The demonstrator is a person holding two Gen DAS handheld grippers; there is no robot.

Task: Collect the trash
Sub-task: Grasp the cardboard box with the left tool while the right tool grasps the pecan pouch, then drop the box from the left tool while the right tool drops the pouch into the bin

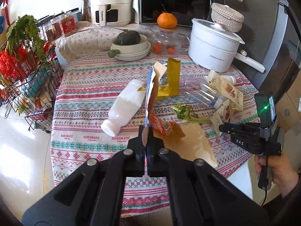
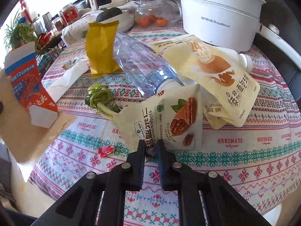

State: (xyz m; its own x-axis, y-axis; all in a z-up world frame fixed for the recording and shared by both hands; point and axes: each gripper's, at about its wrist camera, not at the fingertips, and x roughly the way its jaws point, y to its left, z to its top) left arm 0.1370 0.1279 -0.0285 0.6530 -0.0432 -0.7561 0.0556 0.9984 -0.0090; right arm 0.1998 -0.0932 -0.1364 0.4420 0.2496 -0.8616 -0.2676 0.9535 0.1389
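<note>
The left gripper (image 1: 145,131) is pointing steeply downward, and its jaws are standing pressed together on a thin flattened carton (image 1: 150,94), which is rising toward 12 o'clock from the fingertips. The right gripper (image 2: 152,146) is also tilting downward; its jaws are standing narrow, pinching the lower edge of a pecan bag (image 2: 165,120). In the left wrist view the right gripper is reaching in from 3 o'clock, and a hand (image 1: 282,177) is gripping its handle at 4 o'clock.
</note>
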